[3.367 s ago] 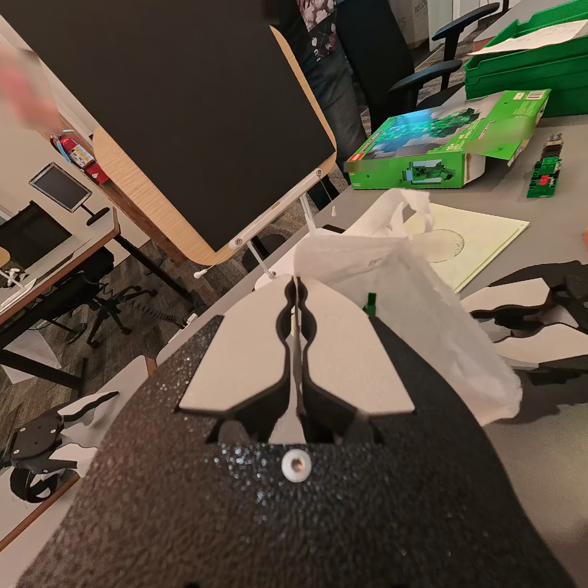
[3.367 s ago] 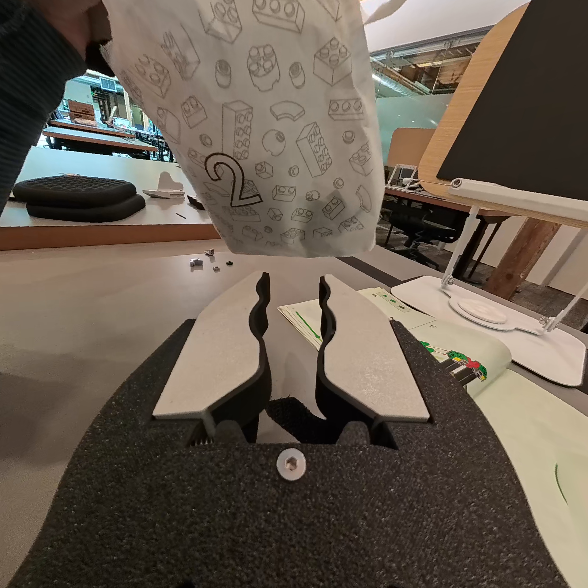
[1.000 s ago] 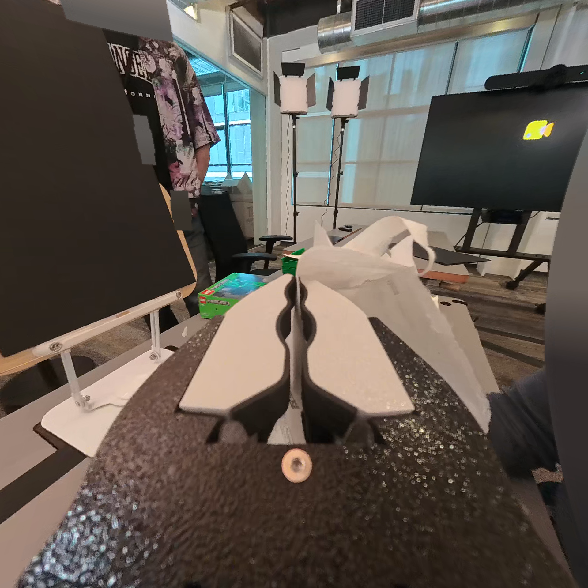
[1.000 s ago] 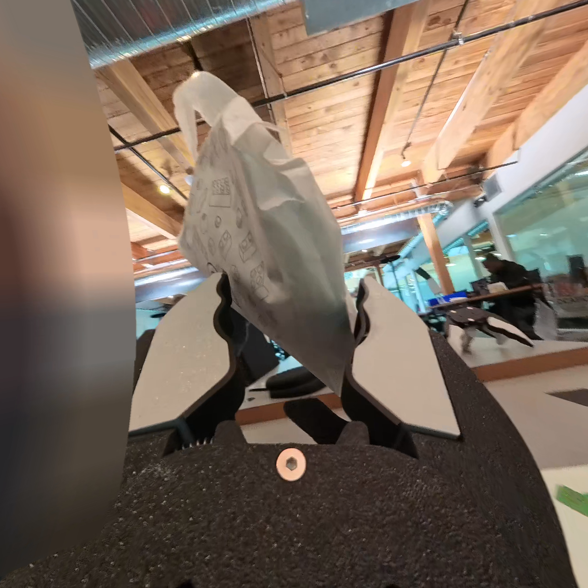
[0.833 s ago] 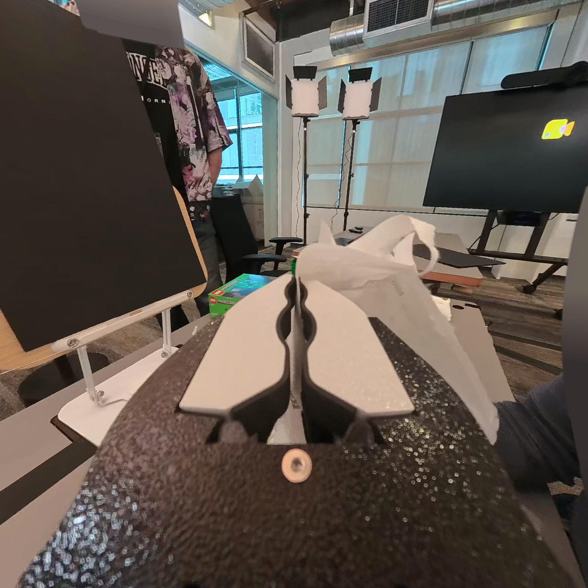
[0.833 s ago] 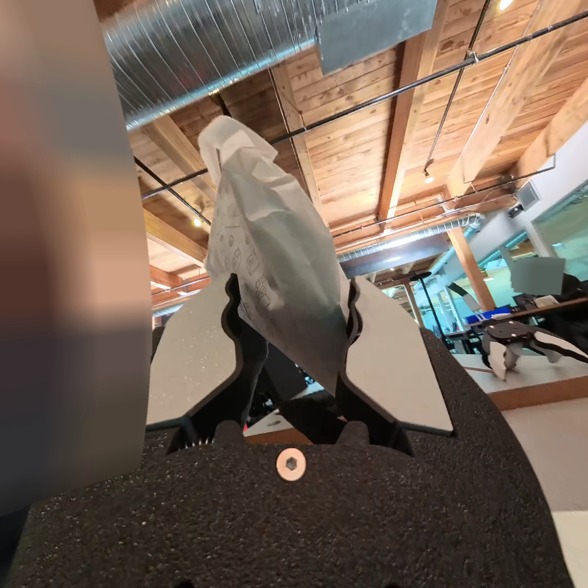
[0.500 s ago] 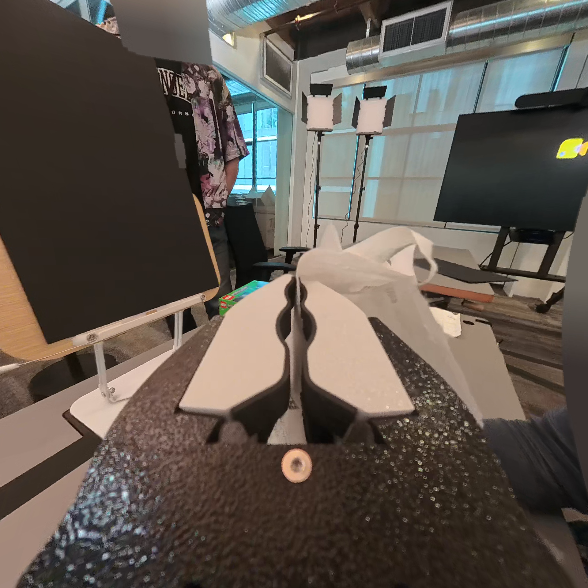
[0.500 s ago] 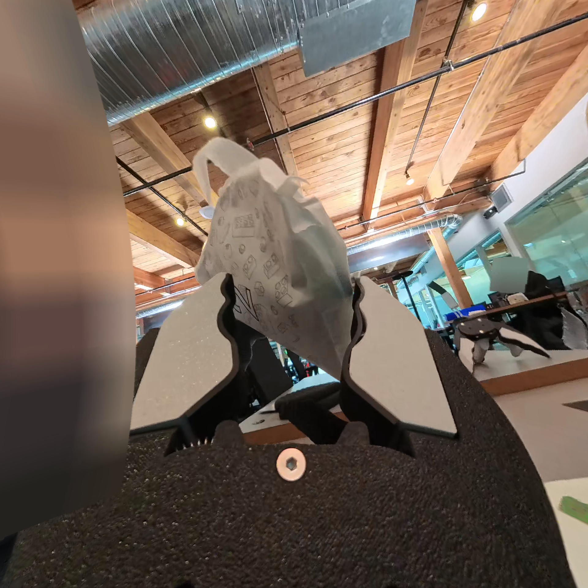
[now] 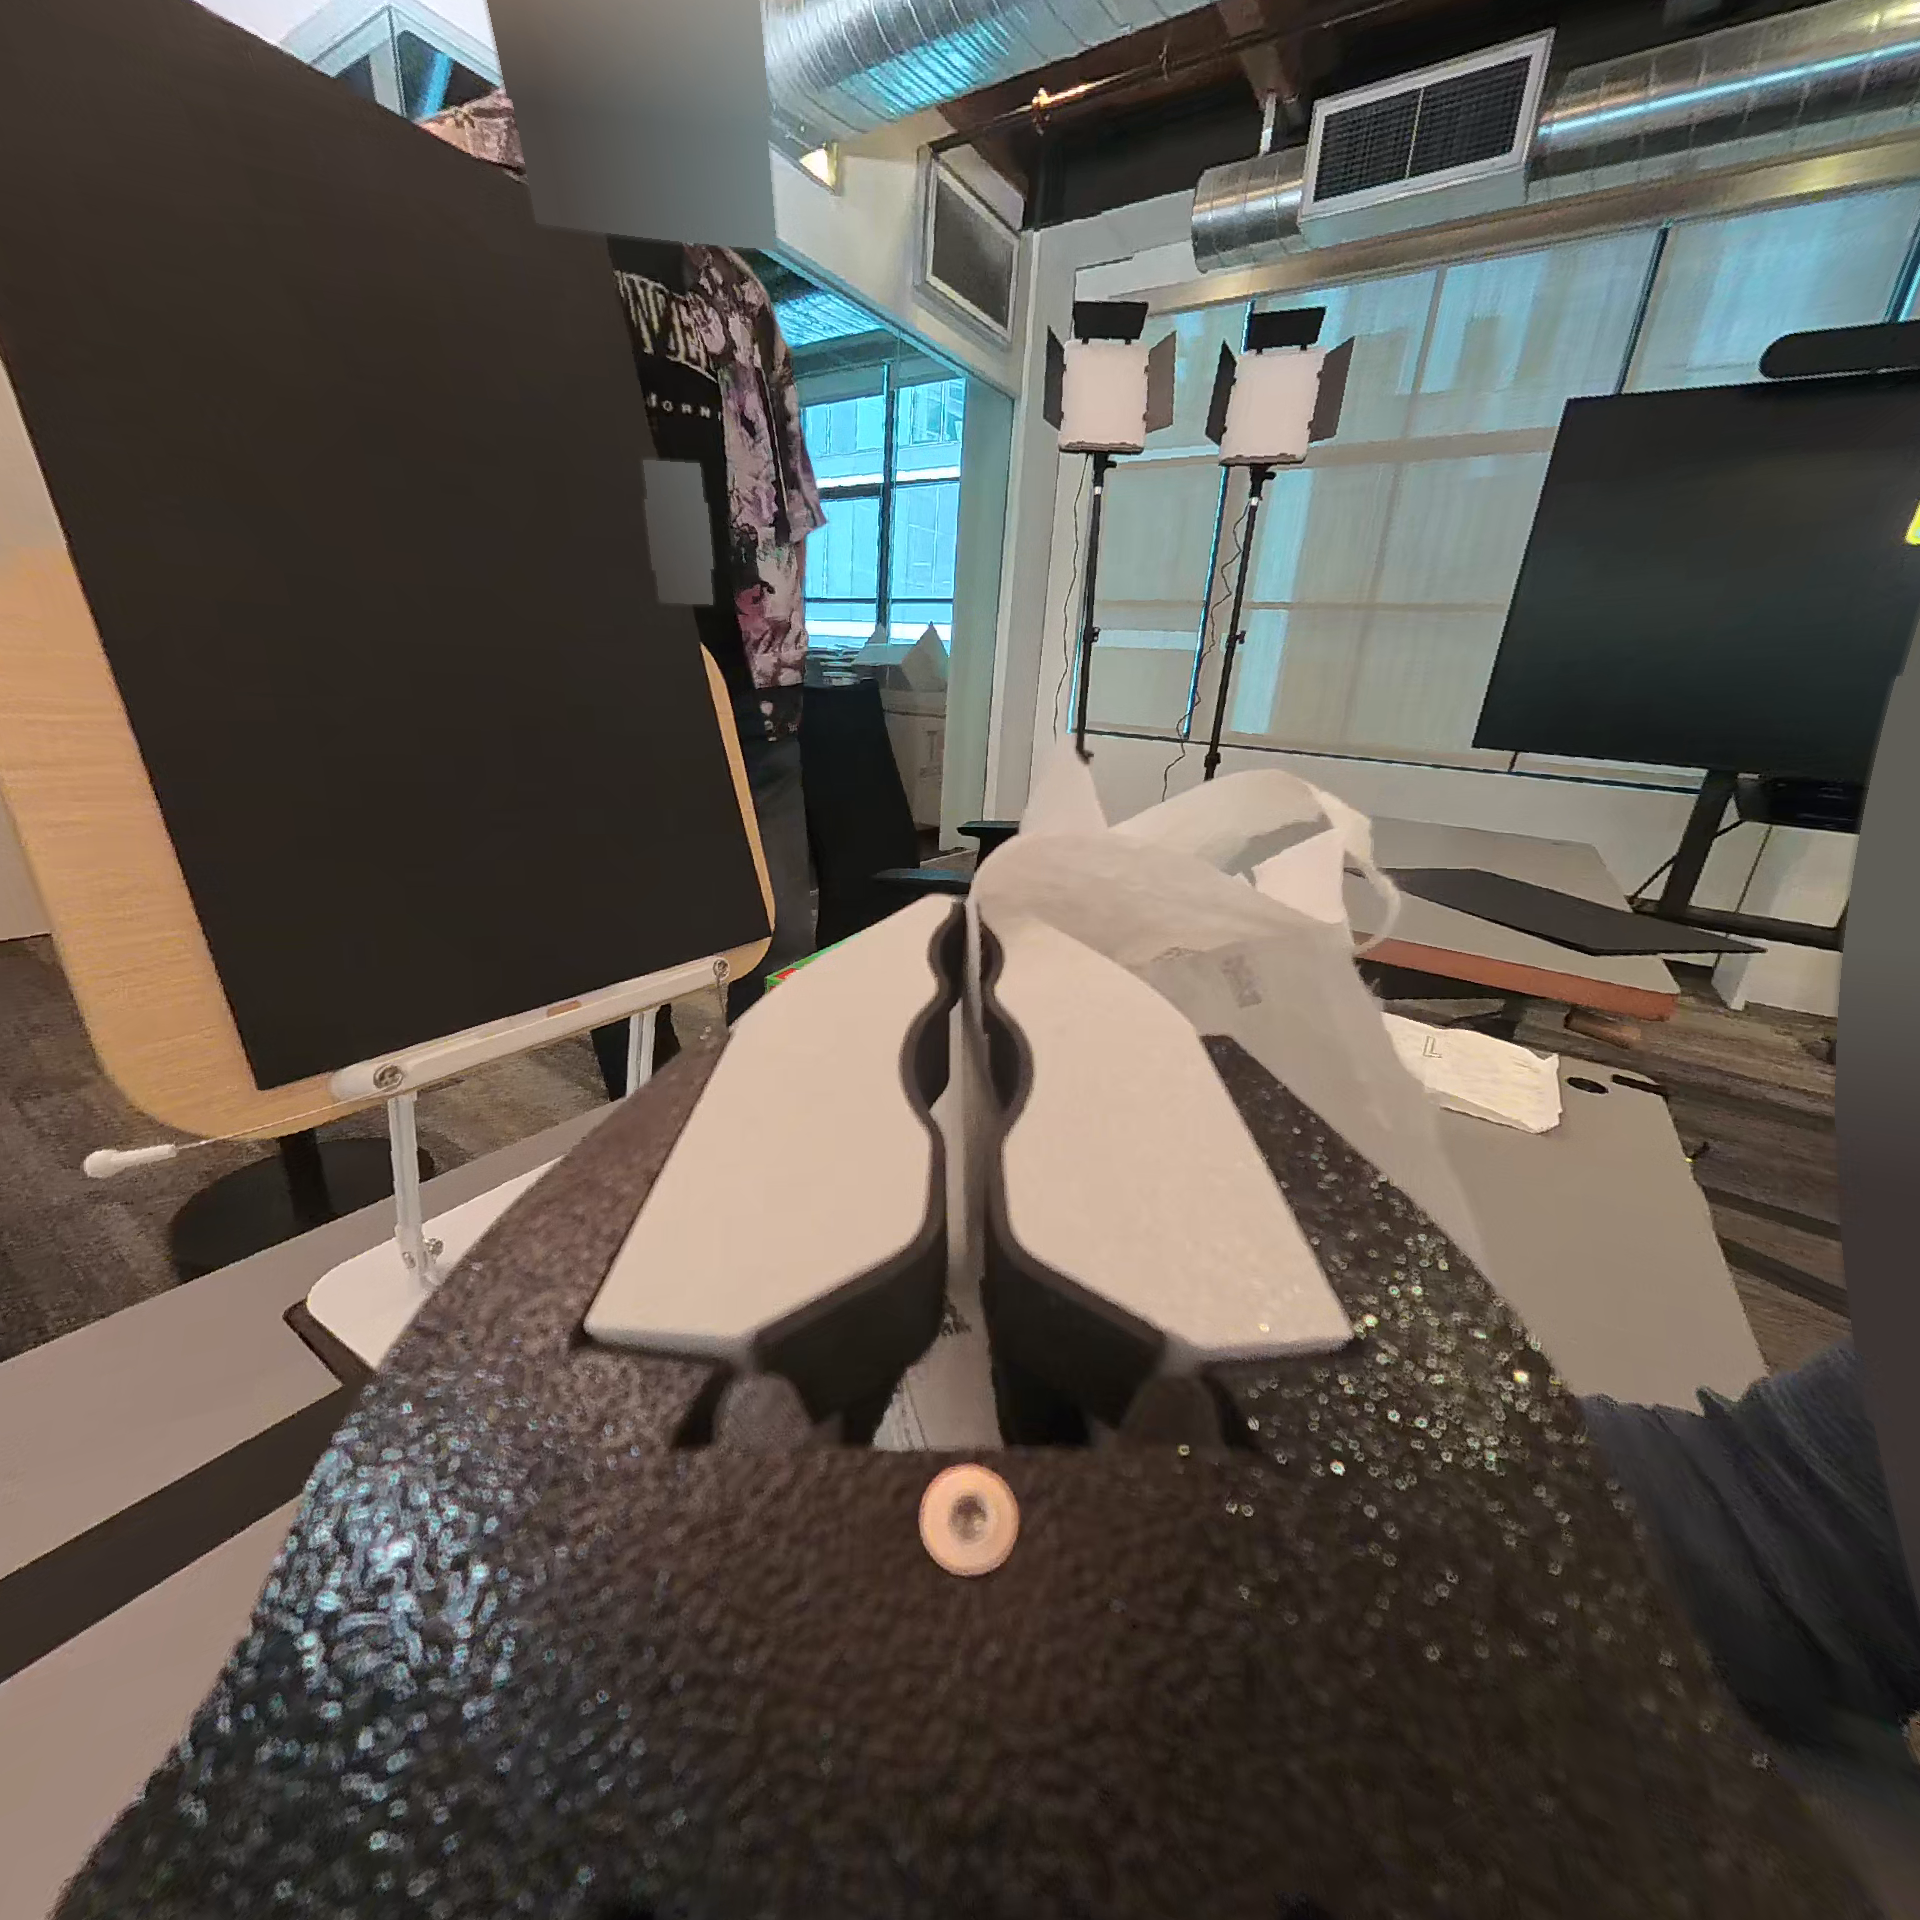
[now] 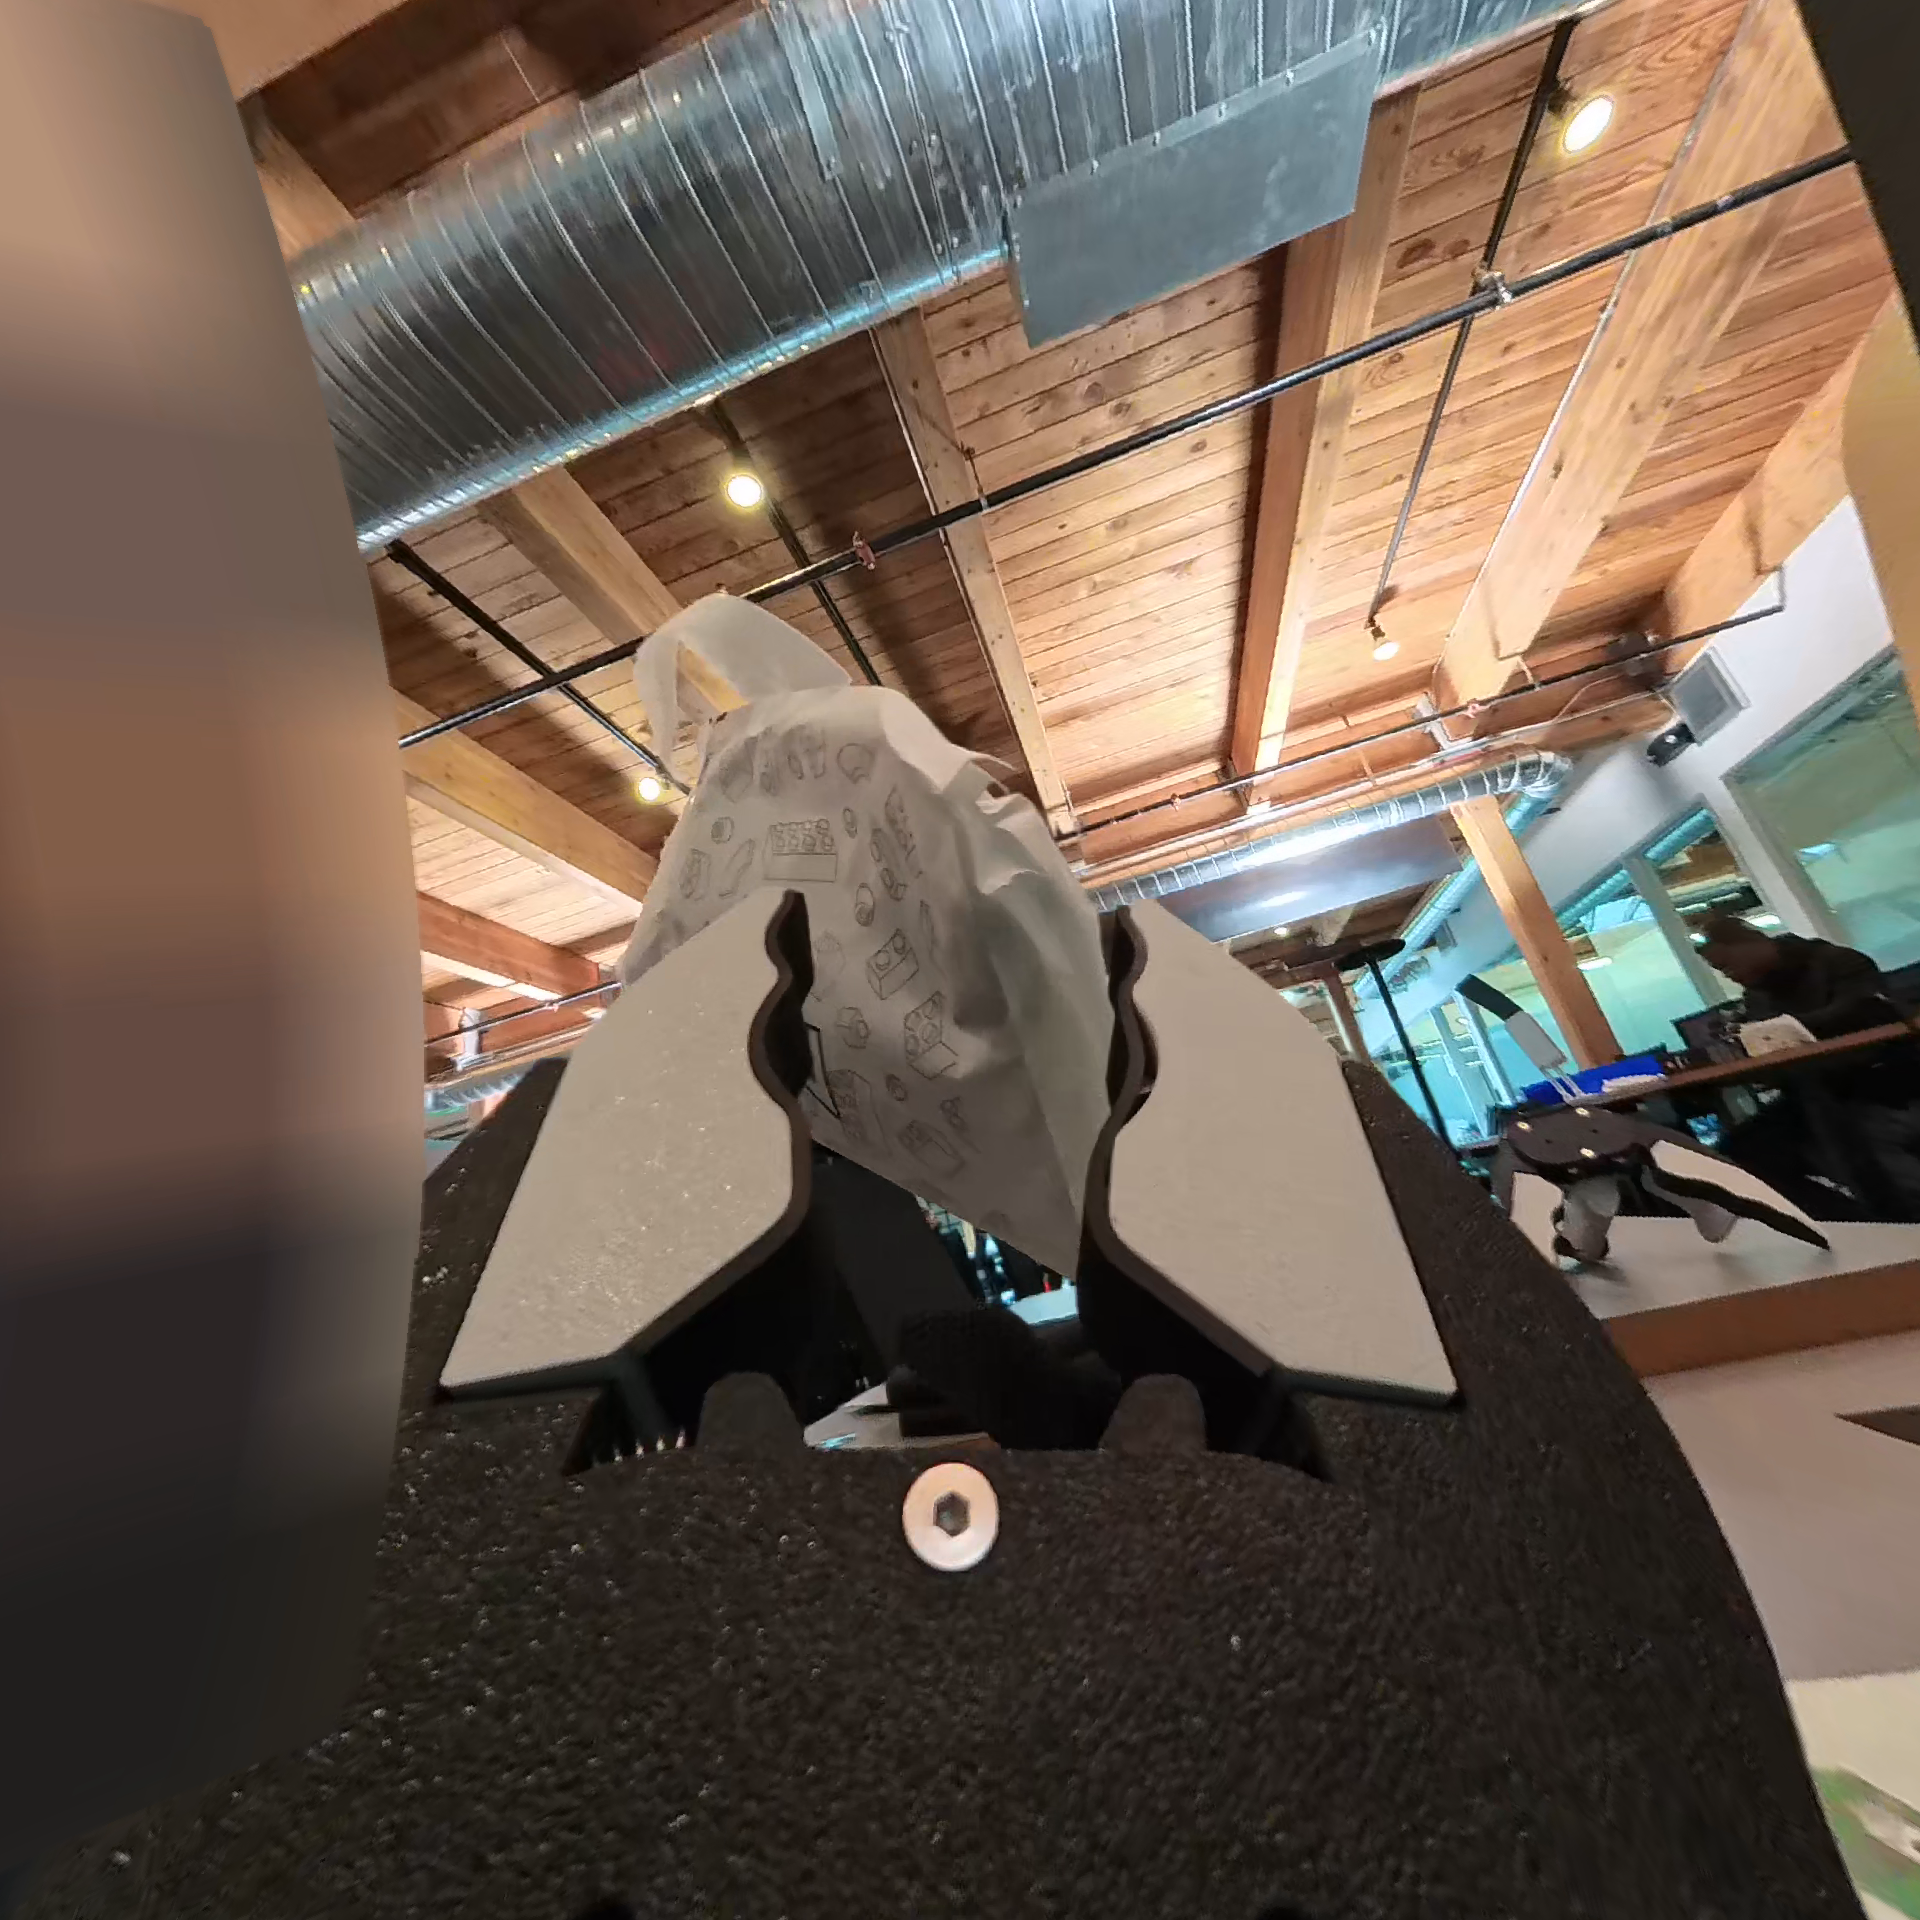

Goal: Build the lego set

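My left gripper point(image 9: 961, 909) is shut on a white paper bag point(image 9: 1195, 914) and holds it up above the grey table point(image 9: 1579, 1247). The bag's crumpled top flares out to the right past the fingertips. In the right wrist view the same bag point(image 10: 883, 935), printed with small brick drawings, hangs against the wooden ceiling. My right gripper point(image 10: 951, 914) points upward. Its jaws stand apart on either side of the bag's lower part, and the bag's right edge lies against the right finger point(image 10: 1226, 1143). No loose bricks show.
A black board on a white stand point(image 9: 364, 571) stands close on the left, with a person point(image 9: 748, 436) behind it. A torn paper scrap point(image 9: 1475, 1070) lies on the table. A sliver of a green box point(image 9: 790, 971) shows past my left finger. A dark sleeve point(image 9: 1766, 1507) is at right. Across from one pair of fingers to the other is roughly 15 centimetres.
The right gripper's jaws have narrowed around the bag, and the bag now sits lower between them. The left gripper has stayed shut on the bag while its view shifted slightly.
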Tool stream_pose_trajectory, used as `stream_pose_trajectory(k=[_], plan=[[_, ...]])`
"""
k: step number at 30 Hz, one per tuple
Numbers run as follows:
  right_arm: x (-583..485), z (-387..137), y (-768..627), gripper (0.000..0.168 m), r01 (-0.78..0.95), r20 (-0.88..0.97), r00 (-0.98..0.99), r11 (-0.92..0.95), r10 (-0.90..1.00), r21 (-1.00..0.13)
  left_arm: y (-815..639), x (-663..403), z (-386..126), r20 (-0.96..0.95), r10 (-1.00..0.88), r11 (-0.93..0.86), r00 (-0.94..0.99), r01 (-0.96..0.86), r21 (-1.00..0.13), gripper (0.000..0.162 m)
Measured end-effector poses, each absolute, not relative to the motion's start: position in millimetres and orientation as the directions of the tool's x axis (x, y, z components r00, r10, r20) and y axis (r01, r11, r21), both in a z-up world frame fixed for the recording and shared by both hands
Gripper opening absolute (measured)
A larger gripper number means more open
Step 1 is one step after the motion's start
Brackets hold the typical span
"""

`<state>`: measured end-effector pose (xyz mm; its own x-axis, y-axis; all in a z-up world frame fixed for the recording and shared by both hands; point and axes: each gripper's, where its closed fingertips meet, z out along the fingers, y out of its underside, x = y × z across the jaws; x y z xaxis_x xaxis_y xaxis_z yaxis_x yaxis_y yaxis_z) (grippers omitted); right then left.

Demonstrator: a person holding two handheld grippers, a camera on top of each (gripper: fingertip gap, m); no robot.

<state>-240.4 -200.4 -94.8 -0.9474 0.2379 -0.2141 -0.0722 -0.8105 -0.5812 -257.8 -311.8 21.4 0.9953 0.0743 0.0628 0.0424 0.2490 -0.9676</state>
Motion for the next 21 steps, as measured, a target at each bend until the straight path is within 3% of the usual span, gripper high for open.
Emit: stream_pose_trajectory(k=[5, 12, 15, 21], plan=[[-247.0, -103.6, -197.3, 0.048, -0.190, -0.250, -0.869, -0.754, 0.427, -0.628, -313.2, -255.7, 22.5, 0.032, 0.081, 0.248, 0.996, 0.011, -0.969, 0.000], [-270.1, -133.1, -161.8, 0.034, -0.419, -0.296, -0.383, -0.450, 0.875, -0.789, -322.9, -266.7, 17.8, 0.001, 0.167, 0.194, 0.986, -0.031, -0.981, 0.000], [-276.5, -144.2, -163.8, 0.031, -0.395, -0.205, -0.232, -0.285, 0.951, -0.874, -327.1, -274.9, 13.2, -0.017, 0.227, 0.152, 0.974, -0.053, -0.987, 0.000], [-276.2, -145.3, -181.8, 0.022, -0.391, -0.017, -0.150, -0.075, 0.988, -0.918, -339.4, -293.3, 5.1, -0.058, 0.354, 0.071, 0.933, -0.089, -0.993, 0.000]])
